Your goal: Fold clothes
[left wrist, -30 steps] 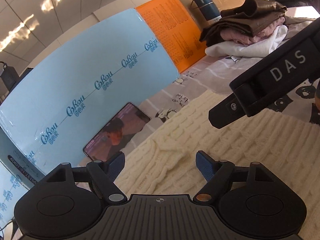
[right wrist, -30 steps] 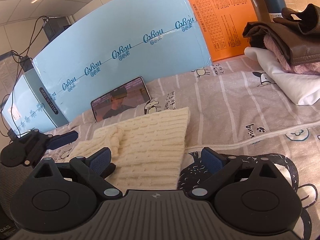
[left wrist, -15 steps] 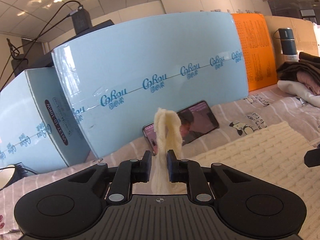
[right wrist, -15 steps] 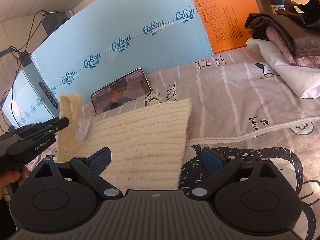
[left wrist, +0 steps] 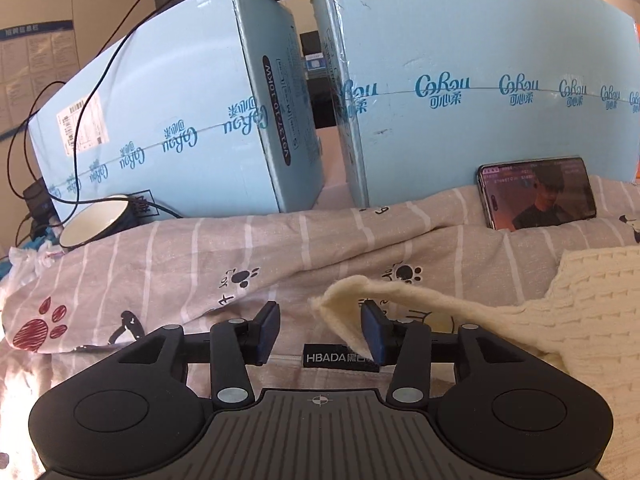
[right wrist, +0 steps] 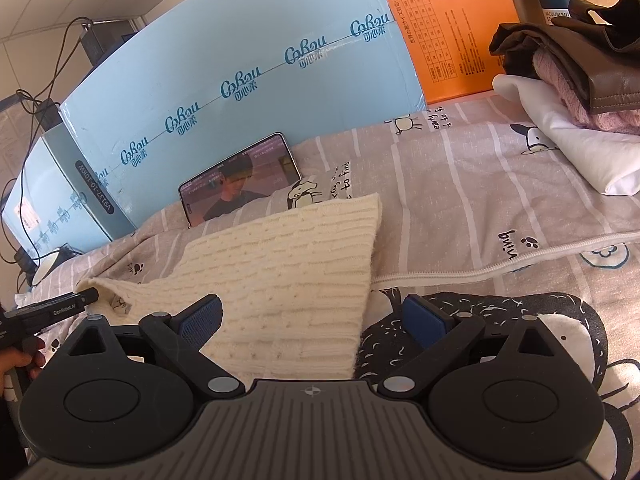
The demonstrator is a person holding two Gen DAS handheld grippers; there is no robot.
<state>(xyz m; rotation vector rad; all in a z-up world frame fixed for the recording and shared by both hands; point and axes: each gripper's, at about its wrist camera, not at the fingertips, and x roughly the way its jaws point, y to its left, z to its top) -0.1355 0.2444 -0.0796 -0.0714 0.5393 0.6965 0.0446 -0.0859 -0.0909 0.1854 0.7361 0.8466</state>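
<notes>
A cream cable-knit sweater lies on the grey striped bedsheet. One sleeve is stretched out to the left. My left gripper is open; the sleeve cuff rests loosely against its right pad, not clamped. In the right wrist view the left gripper shows at the sleeve end. My right gripper is open and empty, low over the sweater's near right edge.
Light blue cartons and an orange board wall the back. A phone leans on the carton. A stack of folded clothes sits at right. A bowl and cables lie at far left.
My left gripper, shut on the sleeve cuff half a second ago, has carried it out to the left, lowered it and opened. The right gripper has barely moved.
</notes>
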